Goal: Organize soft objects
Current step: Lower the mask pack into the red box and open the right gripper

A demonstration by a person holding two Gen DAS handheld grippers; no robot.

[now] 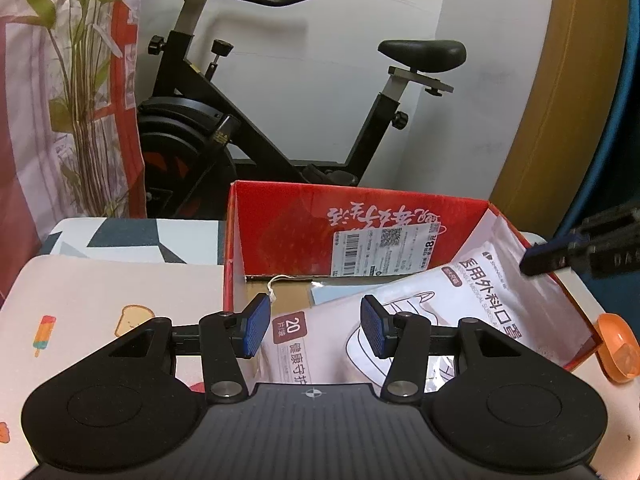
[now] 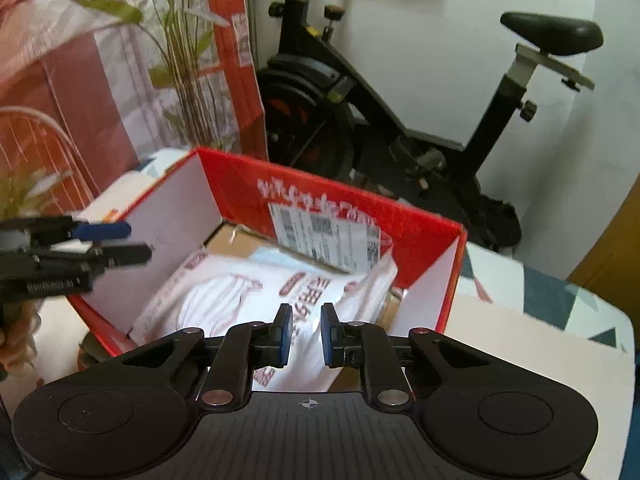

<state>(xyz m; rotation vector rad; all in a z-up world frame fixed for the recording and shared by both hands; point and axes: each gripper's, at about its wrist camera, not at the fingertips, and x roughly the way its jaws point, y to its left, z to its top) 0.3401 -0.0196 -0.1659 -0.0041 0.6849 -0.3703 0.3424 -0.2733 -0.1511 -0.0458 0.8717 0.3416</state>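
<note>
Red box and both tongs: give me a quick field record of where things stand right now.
container: red box, open top, on the table
contents: white mask pack lying tilted inside, upper end against the box's wall
left tongs: open, empty, above the pack
right tongs: open, narrower gap, empty, above the pack
behind: exercise bike

White mask packet [image 1: 472, 312], tilted against right wall inside open red box [image 1: 288, 216].

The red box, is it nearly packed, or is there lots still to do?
Partly done: a white mask packet already lies inside the red box. Nothing is in hand; the left claw and right claw hover open above it. No other soft items are visible.
</note>
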